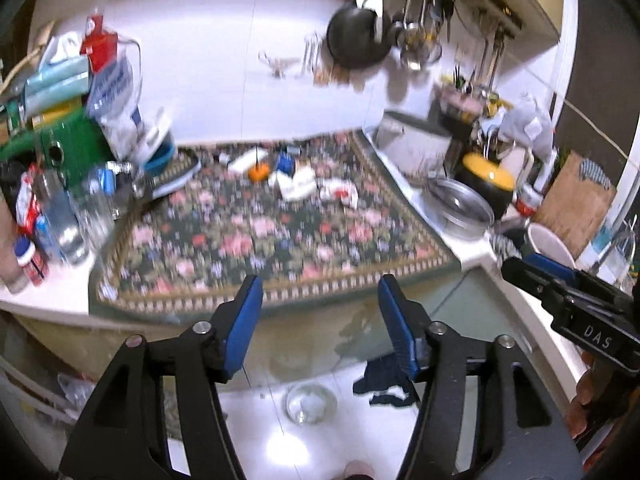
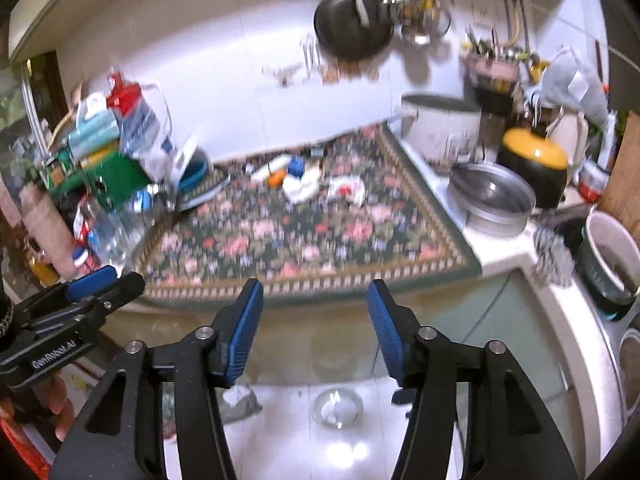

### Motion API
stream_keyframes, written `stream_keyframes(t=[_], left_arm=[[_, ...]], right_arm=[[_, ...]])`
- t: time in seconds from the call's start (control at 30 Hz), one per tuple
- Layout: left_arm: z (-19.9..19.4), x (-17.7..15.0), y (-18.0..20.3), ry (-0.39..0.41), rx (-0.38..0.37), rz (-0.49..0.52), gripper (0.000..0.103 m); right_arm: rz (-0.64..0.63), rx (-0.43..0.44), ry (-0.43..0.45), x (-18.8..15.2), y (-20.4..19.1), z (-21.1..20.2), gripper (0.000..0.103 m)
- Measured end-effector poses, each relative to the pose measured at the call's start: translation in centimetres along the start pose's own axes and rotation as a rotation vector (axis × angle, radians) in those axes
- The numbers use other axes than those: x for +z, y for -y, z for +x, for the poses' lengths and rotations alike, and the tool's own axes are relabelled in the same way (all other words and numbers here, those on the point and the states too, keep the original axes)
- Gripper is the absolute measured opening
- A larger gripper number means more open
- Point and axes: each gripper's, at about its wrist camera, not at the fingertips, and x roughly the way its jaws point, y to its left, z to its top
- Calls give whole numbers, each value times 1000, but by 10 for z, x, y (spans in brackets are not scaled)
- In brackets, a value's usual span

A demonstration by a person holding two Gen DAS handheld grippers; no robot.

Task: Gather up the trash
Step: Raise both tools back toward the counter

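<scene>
1. We see a woven floral cloth (image 1: 256, 240) covering the counter, matt and slightly rough-looking.
2. We see crumpled white paper scraps (image 1: 304, 186) lying on it.
3. A shiny metal basin (image 1: 460, 208) sits beside the cloth.
4. A dark matt pan (image 1: 354, 38) hangs on glossy white wall tiles (image 1: 200, 60).
5. A bare wooden board (image 1: 572, 204) leans at the right.
6. The left gripper (image 1: 320, 320) has ribbed blue rubbery-looking pads (image 1: 244, 320) on matt black plastic arms.
7. The floor (image 2: 340, 448) is glossy white tile.
</scene>
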Motion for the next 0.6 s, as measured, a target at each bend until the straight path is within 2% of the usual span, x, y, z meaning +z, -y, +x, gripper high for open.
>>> stream_keyframes(t=[0.1, 0.3, 0.47, 0.6], left_arm=[[4, 19, -1, 34, 20, -7, 64], [42, 54, -3, 69, 65, -49, 65], [89, 92, 10, 46, 94, -85, 64], [128, 118, 21, 43, 148, -99, 64]], right_arm=[[4, -3, 34, 15, 4, 3, 56], [4, 13, 77, 47, 30, 27, 56], [-3, 45, 55, 83, 59, 61, 56], [-35, 73, 26, 111, 80, 89, 56]])
